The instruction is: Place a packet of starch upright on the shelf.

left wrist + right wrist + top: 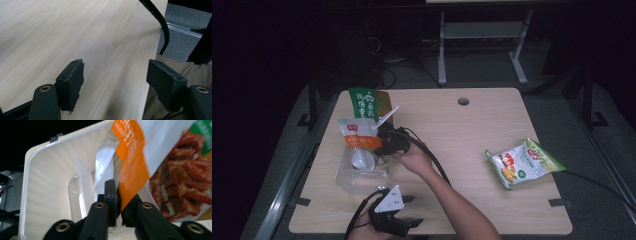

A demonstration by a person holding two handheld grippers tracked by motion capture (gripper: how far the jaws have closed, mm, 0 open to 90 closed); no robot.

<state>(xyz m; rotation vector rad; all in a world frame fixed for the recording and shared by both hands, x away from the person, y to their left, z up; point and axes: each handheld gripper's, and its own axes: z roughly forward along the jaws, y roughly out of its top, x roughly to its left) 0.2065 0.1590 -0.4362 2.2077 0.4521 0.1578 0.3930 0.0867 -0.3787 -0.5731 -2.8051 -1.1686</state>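
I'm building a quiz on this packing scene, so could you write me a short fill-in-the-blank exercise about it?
1. The right tool is shut on the edge of the ____-and-white snack pouch.
2. That pouch hangs over a clear plastic ____.
3. The left tool has its jaws ____ above the wooden table.
4. The yellow-green snack bag lies on the table's ____ side in the high view.

Missing words: orange; container; open; right

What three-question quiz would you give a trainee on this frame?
1. True or false: the right gripper is clamped on the orange and white pouch.
2. What stands under that pouch? A) clear plastic bin B) metal bowl C) cardboard box
3. Fill in: the left gripper has its jaws ____ above the bare table.

Key: 1 true; 2 A, the clear plastic bin; 3 open.
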